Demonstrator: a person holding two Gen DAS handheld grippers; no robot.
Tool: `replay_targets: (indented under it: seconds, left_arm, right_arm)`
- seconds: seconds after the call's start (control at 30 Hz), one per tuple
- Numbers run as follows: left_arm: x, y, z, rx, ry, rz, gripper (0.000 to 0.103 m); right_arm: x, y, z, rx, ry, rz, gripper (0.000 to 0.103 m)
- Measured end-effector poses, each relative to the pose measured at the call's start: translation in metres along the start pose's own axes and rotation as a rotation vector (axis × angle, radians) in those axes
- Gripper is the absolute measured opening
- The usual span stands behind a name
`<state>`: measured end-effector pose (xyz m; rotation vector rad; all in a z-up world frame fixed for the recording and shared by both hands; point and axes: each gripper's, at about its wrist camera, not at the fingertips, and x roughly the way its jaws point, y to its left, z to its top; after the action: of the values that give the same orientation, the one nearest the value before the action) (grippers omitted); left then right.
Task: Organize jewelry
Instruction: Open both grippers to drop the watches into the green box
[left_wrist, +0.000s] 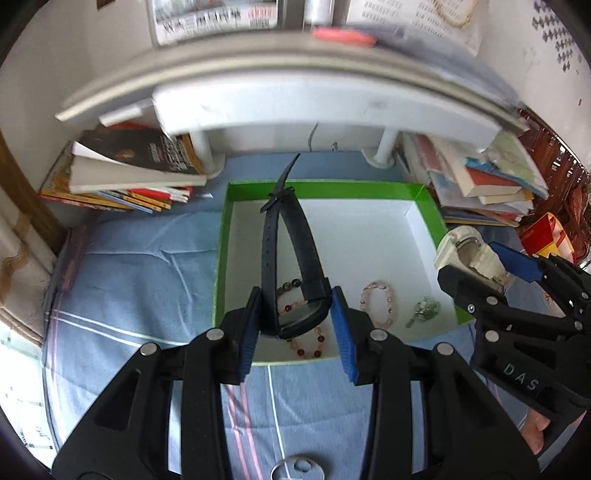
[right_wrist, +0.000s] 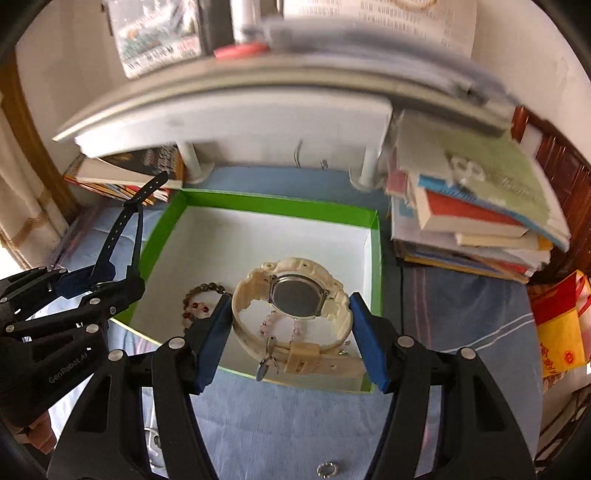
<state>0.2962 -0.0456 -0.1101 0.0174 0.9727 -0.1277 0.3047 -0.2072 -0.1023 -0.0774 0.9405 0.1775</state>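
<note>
Black watch (left_wrist: 295, 258) clamped between the blue pads of the left gripper (left_wrist: 297, 325), case down at the fingertips, strap loop rising toward 12 o'clock with its buckled tail pointing past the far box wall. Held above the near-left part of the green-rimmed box (left_wrist: 332, 186), clear of the white floor. Seen again in the right wrist view at 9 o'clock, strap (right_wrist: 122, 229) slanting up from that same left gripper (right_wrist: 92, 284).

Cream watch (right_wrist: 295, 306) gripped across its width by the right gripper (right_wrist: 291, 332), jaws fairly wide and pressed on both sides of the band, metal case back facing the camera, buckle and keeper hanging at 6 o'clock. Carried above the near half of the box (right_wrist: 266, 205). In the left wrist view, same cream watch (left_wrist: 469, 254) at 3 o'clock, pinched in the right gripper (left_wrist: 491, 269) just beyond the box's right wall.

Lying on the box floor: a dark and red bead bracelet (left_wrist: 291, 299) partly behind the black watch, a red-beaded bracelet (left_wrist: 310, 345) at the near wall, a pink bead bracelet (left_wrist: 378, 304) toward 4 o'clock, and a small silvery brooch-like piece (left_wrist: 424, 310) beside it.

Box resting on a blue striped cloth (left_wrist: 147, 288). Stacked books (left_wrist: 129, 173) at 10 o'clock and more books (left_wrist: 480, 181) at 2 o'clock, under a white shelf (left_wrist: 314, 107).
</note>
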Motion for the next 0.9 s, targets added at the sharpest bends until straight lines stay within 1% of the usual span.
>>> replay_targets:
  seconds: [0.17,0.37,0.47,0.5,0.53,0.57,0.63,0.73,0.83,0.87,0.9]
  left_arm:
    - [0.040,0.002,0.001,-0.006,0.064,0.003,0.037]
    - [0.073,0.004,0.001,-0.013,0.118,0.003,0.038]
    - [0.081,0.007,0.000,-0.029,0.140,0.002,0.042]
    - [0.080,0.008,0.000,-0.039,0.138,-0.001,0.048]
    - [0.077,0.009,0.000,-0.044,0.133,-0.001,0.054]
    - [0.073,0.011,-0.001,-0.045,0.124,-0.001,0.057]
    - [0.058,0.016,-0.006,-0.040,0.099,0.004,0.062]
    - [0.036,0.027,-0.025,-0.050,0.086,0.019,0.064]
    - [0.020,0.038,-0.064,-0.043,0.118,0.044,0.064]
    - [0.018,0.039,-0.074,-0.035,0.132,0.052,0.064]
    - [0.016,0.041,-0.095,-0.019,0.164,0.062,0.064]
  right_arm:
    - [0.041,-0.006,-0.002,0.013,0.078,-0.022,0.063]
    - [0.064,-0.011,-0.004,0.010,0.112,-0.032,0.063]
    - [0.067,-0.016,-0.003,0.021,0.121,-0.051,0.064]
    - [0.064,-0.018,-0.002,0.026,0.117,-0.047,0.065]
    - [0.060,-0.020,-0.001,0.030,0.112,-0.043,0.070]
    - [0.053,-0.024,-0.001,0.035,0.100,-0.042,0.074]
    - [0.039,-0.030,-0.004,0.045,0.081,-0.049,0.076]
    - [0.012,-0.046,-0.018,0.066,0.062,-0.051,0.076]
    - [-0.008,-0.064,-0.047,0.071,0.079,-0.084,0.075]
    - [-0.010,-0.069,-0.062,0.068,0.105,-0.099,0.069]
    - [-0.008,-0.072,-0.076,0.067,0.137,-0.110,0.065]
